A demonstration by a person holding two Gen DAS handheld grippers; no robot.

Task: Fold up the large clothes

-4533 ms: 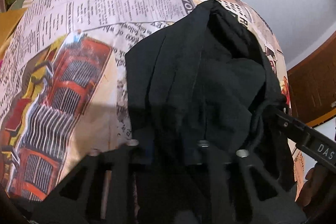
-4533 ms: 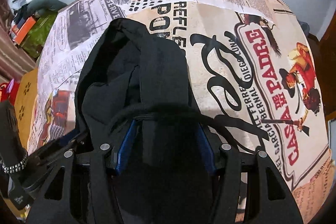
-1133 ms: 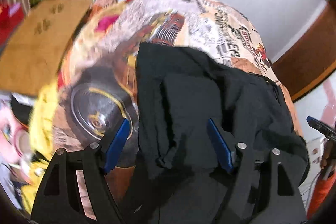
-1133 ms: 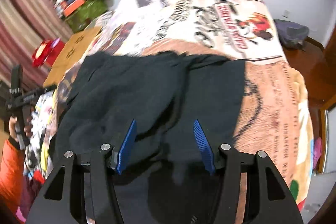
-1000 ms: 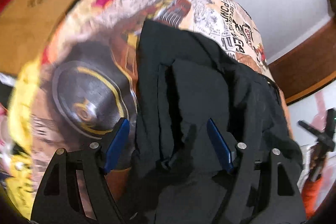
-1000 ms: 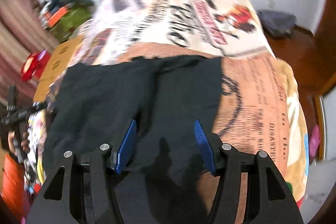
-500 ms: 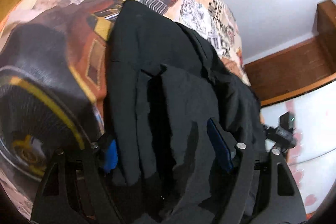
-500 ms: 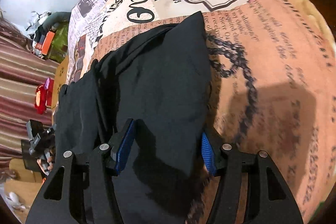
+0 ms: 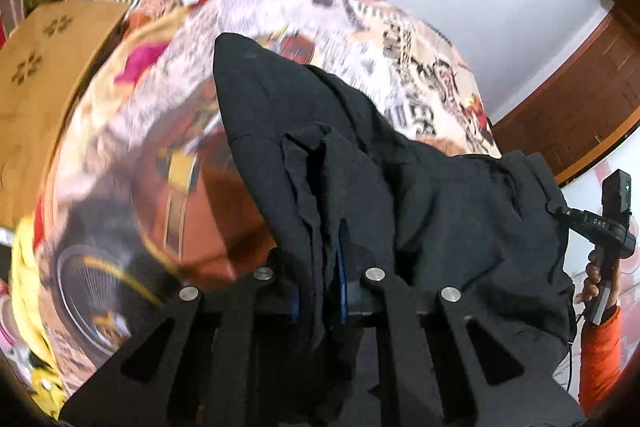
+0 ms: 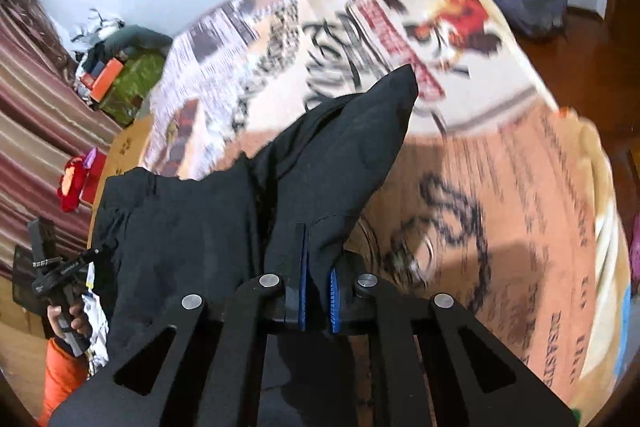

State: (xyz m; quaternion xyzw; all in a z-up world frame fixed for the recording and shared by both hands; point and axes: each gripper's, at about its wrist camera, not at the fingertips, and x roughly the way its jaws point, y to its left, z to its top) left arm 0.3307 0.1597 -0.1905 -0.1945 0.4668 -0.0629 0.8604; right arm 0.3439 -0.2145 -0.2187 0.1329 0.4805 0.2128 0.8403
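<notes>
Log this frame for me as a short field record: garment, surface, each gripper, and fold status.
garment: black garment, bunched, partly lifted off the bed
surface: bed under a printed blanket with newspaper and poster graphics
left gripper: jaws closing, pads pinching a gather of black cloth
right gripper: shut on an edge of the same garment
spread: cloth hangs between the two grippers; far corners still touch the blanket
fold status: not yet laid over; no flat fold visible
other: orange sleeve at the frame edge

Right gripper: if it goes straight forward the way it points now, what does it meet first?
The right gripper is already shut on the black garment, so it would first push into that cloth. Beyond it lies the printed bedcover, though depth is hard to judge.
</notes>
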